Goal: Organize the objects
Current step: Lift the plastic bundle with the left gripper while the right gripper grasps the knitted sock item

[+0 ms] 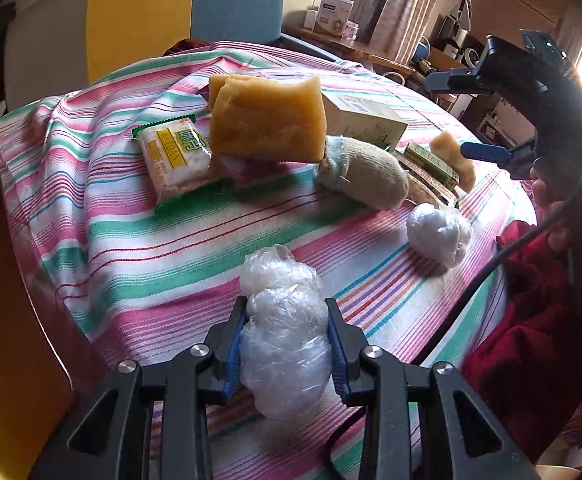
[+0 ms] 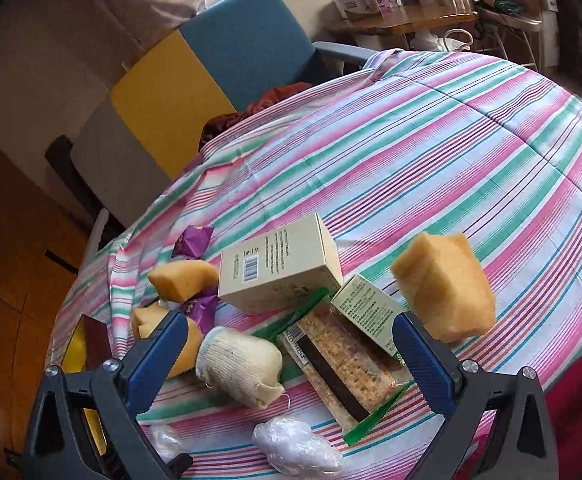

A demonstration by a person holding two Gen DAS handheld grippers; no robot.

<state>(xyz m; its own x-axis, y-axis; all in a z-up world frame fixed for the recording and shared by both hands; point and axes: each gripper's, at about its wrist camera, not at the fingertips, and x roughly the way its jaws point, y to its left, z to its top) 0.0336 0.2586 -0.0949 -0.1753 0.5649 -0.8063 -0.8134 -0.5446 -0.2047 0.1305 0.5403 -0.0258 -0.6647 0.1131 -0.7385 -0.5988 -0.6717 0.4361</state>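
L tool [image 1: 287,354] clamped on crumpled clear plastic wad [image 1: 285,336], blue pads pressed into both sides; wad held above striped cloth [image 1: 163,256] covering worktop. R tool [image 2: 291,360] spread wide, nothing btwn fingers; hangs over clutter, seen at far right in L wrist view.

Second plastic wad [image 1: 439,236] on cloth, right of centre, near rolled cream sock [image 1: 365,174]. Large yellow sponge [image 1: 269,118] at far centre, resting partly on green-edged cracker pack [image 1: 175,156] to its left. Cream carton [image 1: 365,118] just right of sponge, behind sock. Smaller green-and-cream box [image 2: 365,312] lies over second cracker pack [image 2: 347,364], R wrist view. Sponge piece [image 2: 445,288] at right of that box. Two more sponge pieces [image 2: 183,278] at left, w/ purple wrappers [image 2: 193,240] beside. Blue chair [image 2: 247,40] at far edge.
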